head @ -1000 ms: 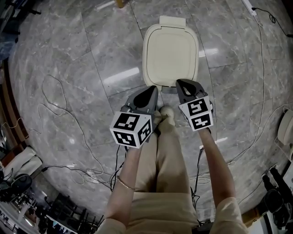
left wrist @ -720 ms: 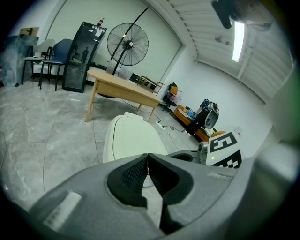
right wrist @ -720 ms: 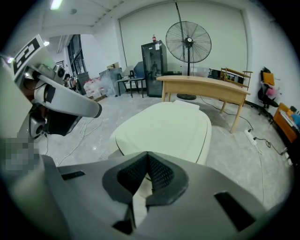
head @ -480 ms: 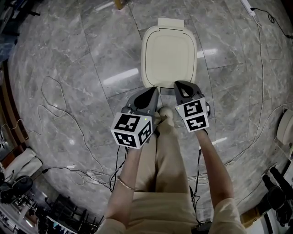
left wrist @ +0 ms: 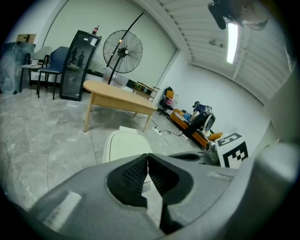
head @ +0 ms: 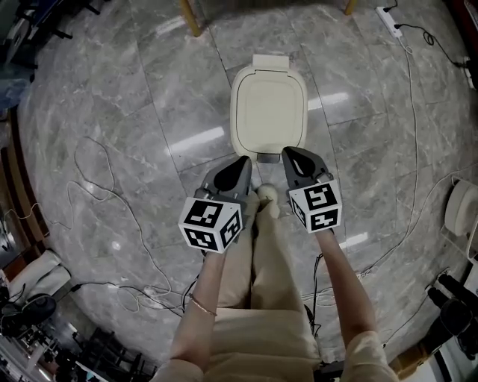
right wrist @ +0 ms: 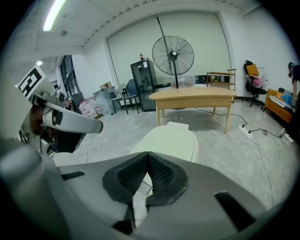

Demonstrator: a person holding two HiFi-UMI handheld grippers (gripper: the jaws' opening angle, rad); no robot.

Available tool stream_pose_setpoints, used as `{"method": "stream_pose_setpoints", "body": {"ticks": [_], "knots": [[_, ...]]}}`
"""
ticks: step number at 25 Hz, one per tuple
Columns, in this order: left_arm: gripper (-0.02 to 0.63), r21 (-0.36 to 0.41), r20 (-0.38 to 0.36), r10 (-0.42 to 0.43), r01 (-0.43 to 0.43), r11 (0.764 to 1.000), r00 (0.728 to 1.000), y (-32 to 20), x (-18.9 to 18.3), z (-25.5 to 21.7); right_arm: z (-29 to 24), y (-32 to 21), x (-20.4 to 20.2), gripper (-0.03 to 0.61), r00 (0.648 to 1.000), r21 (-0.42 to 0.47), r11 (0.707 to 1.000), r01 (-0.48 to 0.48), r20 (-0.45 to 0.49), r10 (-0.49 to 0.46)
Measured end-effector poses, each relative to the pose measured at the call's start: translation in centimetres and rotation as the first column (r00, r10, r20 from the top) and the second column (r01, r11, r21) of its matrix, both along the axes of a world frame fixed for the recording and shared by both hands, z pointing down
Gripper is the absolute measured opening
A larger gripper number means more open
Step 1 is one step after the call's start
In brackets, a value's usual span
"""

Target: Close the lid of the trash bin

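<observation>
A cream trash bin (head: 269, 112) stands on the grey marble floor with its lid lying flat and closed. It shows past the jaws in the left gripper view as the bin (left wrist: 123, 143) and in the right gripper view as the bin (right wrist: 169, 140). My left gripper (head: 245, 163) hangs just short of the bin's near left corner, jaws shut with nothing between them. My right gripper (head: 291, 154) hovers at the near right edge, also shut and empty. Both sit above the bin without touching it.
A wooden table (right wrist: 194, 98) stands behind the bin, with a standing fan (right wrist: 173, 55) and a black cabinet (right wrist: 143, 84) further back. Cables (head: 97, 194) trail over the floor at left and right. A power strip (head: 388, 15) lies at the far right. The person's legs and shoes (head: 269, 195) are below the grippers.
Both grippers have risen away from the bin's lid, and the bin looks smaller and farther in the head view. The lid stays closed.
</observation>
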State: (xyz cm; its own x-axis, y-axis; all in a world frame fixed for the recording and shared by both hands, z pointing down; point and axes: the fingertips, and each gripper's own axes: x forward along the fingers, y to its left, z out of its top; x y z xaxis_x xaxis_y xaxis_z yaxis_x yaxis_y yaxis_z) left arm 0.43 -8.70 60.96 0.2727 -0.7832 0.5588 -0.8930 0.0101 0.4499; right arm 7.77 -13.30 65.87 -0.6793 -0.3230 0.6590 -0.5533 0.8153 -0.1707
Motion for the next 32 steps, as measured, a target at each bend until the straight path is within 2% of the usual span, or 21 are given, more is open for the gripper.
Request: {"method": "stream_pose_setpoints", "body": {"ticks": [9, 15, 21, 26, 32], "knots": [[0.023, 0.036, 0.032, 0.021, -0.022, 0.999, 0.999, 0.7, -1.0, -6.3, -8.2, -0.2, 0.5, 0.005, 0.997, 0.033, 0.999, -0.044, 0.059, 0.042], [0.023, 0.078, 0.06, 0.042, -0.047, 0.996, 0.997, 1.1, -1.4, -10.4, -12.3, 0.1, 0.8, 0.005, 0.998, 0.077, 0.997, -0.004, 0.057, 0.0], [0.023, 0.127, 0.083, 0.031, -0.041, 0.991, 0.996, 1.2, -2.7, -14.3, -16.2, -0.4, 0.6, 0.005, 0.998, 0.106, 0.994, -0.01, 0.07, 0.002], [0.023, 0.185, 0.103, 0.023, -0.042, 0.982, 0.994, 1.2, -3.3, -18.1, -20.4, -0.3, 0.7, 0.005, 0.991, 0.132, 0.99, -0.049, 0.132, 0.031], [0.023, 0.266, 0.195, 0.054, -0.106, 0.958, 0.979, 0.9, -3.9, -23.0, -26.0, -0.8, 0.7, 0.005, 0.973, 0.191, 0.978, -0.081, 0.227, 0.036]]}}
